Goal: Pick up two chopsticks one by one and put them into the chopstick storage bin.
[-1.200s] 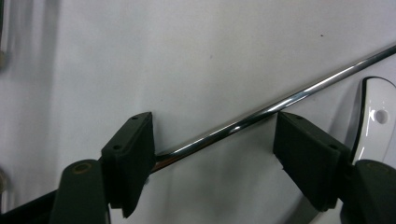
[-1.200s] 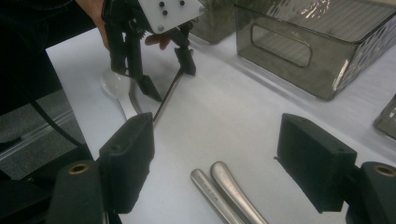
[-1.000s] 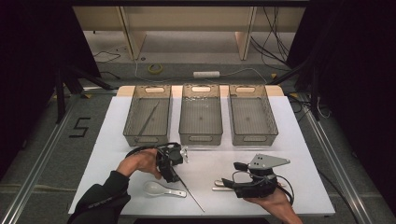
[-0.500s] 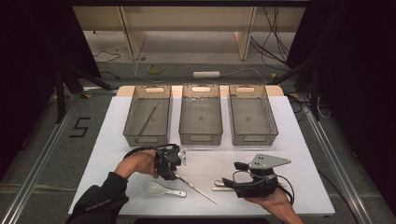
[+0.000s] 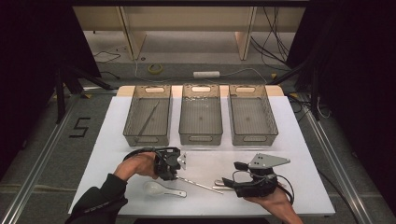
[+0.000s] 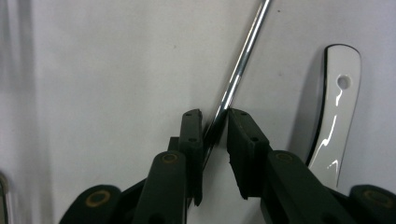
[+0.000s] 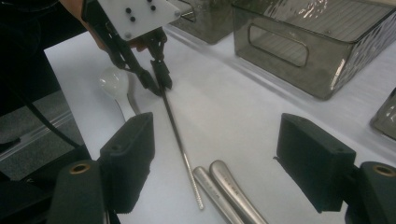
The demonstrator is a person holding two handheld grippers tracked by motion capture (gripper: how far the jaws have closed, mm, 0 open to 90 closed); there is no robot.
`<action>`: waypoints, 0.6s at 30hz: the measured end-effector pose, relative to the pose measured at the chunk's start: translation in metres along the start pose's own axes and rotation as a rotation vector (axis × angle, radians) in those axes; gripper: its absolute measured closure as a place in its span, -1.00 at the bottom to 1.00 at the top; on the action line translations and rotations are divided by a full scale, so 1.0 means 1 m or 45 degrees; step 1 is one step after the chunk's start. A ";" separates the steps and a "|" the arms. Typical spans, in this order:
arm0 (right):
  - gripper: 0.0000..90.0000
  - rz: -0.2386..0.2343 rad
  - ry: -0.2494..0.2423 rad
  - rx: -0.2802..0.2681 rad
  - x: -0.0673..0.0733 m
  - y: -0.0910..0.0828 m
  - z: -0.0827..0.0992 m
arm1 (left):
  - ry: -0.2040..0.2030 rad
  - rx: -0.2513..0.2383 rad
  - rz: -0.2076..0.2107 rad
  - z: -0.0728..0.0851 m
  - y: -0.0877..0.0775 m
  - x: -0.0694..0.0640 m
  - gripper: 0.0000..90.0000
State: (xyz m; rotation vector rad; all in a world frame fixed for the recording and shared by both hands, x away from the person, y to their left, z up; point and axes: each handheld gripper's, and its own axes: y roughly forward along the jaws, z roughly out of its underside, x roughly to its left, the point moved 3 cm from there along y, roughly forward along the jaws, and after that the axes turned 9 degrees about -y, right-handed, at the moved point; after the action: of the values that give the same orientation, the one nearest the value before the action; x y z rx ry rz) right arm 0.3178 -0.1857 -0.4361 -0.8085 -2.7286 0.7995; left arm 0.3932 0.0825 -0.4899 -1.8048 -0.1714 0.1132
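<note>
The left gripper (image 6: 215, 122) has just been closing and its pads now pinch 1 end of a metal chopstick (image 6: 239, 65) lying on the white table (image 5: 299, 140), beside a white ceramic spoon (image 5: 161, 189); the right gripper (image 7: 215, 161) rests with jaws wide apart and empty over 2 metal handles (image 7: 226, 186); sorting looks barely begun, since the left bin (image 5: 147, 114) holds 1 chopstick while the middle bin (image 5: 201, 114) and right bin (image 5: 253, 114) look empty; compared with 1 second ago, the left jaws have drawn in around the chopstick, which has shifted slightly.
</note>
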 end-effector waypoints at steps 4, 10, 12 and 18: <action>-0.36 -0.002 0.000 0.002 0.000 0.001 0.000 | 0.057 -0.005 0.010 0.001 0.000 -0.002 0.76; -0.35 -0.003 -0.002 0.009 0.000 0.001 0.000 | 0.089 -0.019 0.024 0.004 -0.001 -0.004 0.83; -0.35 0.000 -0.002 0.011 0.000 0.002 0.000 | 0.105 -0.020 0.022 0.004 -0.001 -0.005 0.84; -0.35 0.000 -0.007 0.014 0.000 0.002 0.000 | 0.121 -0.018 0.021 0.005 -0.001 -0.007 0.87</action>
State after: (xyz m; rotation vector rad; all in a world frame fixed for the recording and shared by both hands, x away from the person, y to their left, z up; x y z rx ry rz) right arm 0.3185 -0.1839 -0.4371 -0.8049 -2.7267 0.8169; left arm 0.3852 0.0864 -0.4901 -1.8218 -0.0894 0.0378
